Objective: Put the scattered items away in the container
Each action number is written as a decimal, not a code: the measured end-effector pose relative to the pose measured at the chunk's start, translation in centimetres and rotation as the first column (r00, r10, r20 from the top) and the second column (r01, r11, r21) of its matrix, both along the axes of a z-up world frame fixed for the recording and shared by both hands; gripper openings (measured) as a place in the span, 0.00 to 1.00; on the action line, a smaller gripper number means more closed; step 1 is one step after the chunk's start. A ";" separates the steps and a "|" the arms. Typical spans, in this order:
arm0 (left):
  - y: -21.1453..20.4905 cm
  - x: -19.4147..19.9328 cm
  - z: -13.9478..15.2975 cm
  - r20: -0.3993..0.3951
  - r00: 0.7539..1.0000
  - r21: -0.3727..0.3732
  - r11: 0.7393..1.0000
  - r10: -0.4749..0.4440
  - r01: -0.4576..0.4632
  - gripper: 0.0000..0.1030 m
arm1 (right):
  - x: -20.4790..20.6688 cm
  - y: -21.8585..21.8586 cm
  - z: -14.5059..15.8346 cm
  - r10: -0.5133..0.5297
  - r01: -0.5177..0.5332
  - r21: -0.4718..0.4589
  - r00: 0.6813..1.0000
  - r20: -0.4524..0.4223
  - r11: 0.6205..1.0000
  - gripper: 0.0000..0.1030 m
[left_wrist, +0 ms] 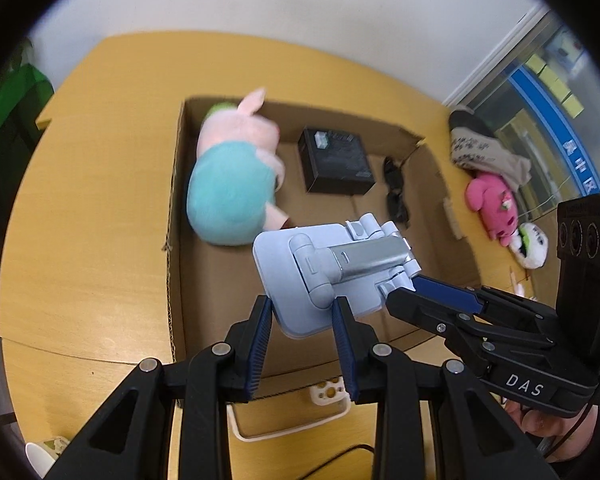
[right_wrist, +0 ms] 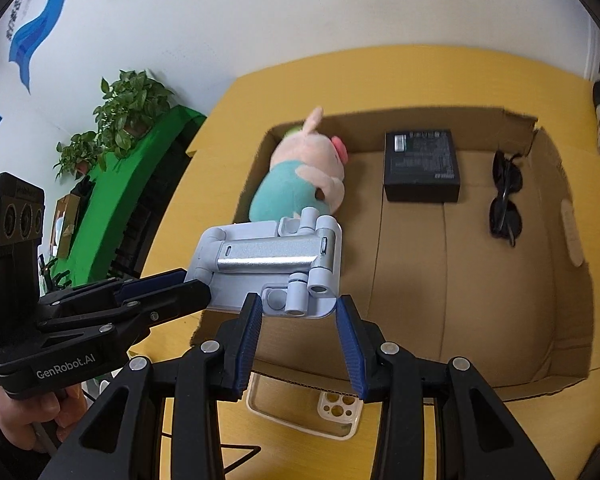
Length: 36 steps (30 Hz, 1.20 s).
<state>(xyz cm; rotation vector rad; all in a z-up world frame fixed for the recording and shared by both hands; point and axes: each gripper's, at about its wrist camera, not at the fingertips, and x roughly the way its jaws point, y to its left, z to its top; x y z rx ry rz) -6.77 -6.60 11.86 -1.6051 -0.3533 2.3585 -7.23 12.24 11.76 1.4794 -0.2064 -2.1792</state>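
Inside box [right_wrist: 420, 280]: 1 plush [right_wrist: 300, 180], 1 case [right_wrist: 422, 166], 1 sunglasses [right_wrist: 506, 196]; both hand-held grippers [left_wrist: 302, 316] [right_wrist: 298, 312] clamp stand [right_wrist: 276, 264].

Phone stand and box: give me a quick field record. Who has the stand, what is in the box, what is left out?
held item: light blue folding phone stand, above the near part of the cardboard box
left gripper: fingers closed on one edge of the stand
right gripper: fingers closed on another edge
in box: pig plush, black box, sunglasses
outside box, on table: clear phone case in front; pink plush, white plush, patterned cloth beyond the right wall
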 end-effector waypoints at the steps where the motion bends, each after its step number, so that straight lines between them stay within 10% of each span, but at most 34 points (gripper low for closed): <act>1: 0.0 -0.3 -0.8 0.014 1.000 -0.003 1.000 -0.004 0.004 0.29 | -0.3 0.0 -1.1 -0.007 0.007 0.000 1.000 0.020 1.000 0.40; 9: -0.4 -2.0 -8.8 0.148 0.989 -0.047 0.999 0.007 0.000 0.28 | -1.8 -1.2 -9.6 -0.038 0.033 0.037 0.993 0.115 0.999 0.40; 15: 0.5 -1.7 -8.9 0.087 0.996 -0.093 0.995 0.030 -0.022 0.26 | -0.6 -3.1 -11.7 0.052 -0.057 0.088 0.997 0.050 0.995 0.37; 17: 0.9 -0.7 -7.9 0.028 0.998 -0.109 0.993 0.049 -0.046 0.32 | 0.0 -2.3 -10.7 0.044 -0.044 0.087 0.999 -0.001 0.995 0.62; 20: 1.5 2.0 -6.1 -0.107 0.989 -0.094 0.989 0.106 -0.116 0.67 | 1.2 1.5 -7.7 -0.041 0.059 0.114 0.986 -0.161 0.992 0.92; 26: 4.8 6.6 -5.5 -0.396 0.911 -0.165 0.967 0.113 -0.192 0.75 | 3.3 8.9 -7.0 -0.090 0.182 0.203 0.915 -0.392 0.962 1.00; 31: 6.4 8.0 -8.7 -0.457 0.877 -0.241 0.929 0.146 -0.281 0.76 | 3.6 12.9 -10.7 -0.124 0.229 0.188 0.885 -0.448 0.955 1.00; 36: 7.4 9.2 -9.4 -0.612 0.783 -0.241 0.916 0.114 -0.321 0.83 | 4.3 13.0 -11.0 -0.150 0.282 0.156 0.814 -0.561 0.947 1.00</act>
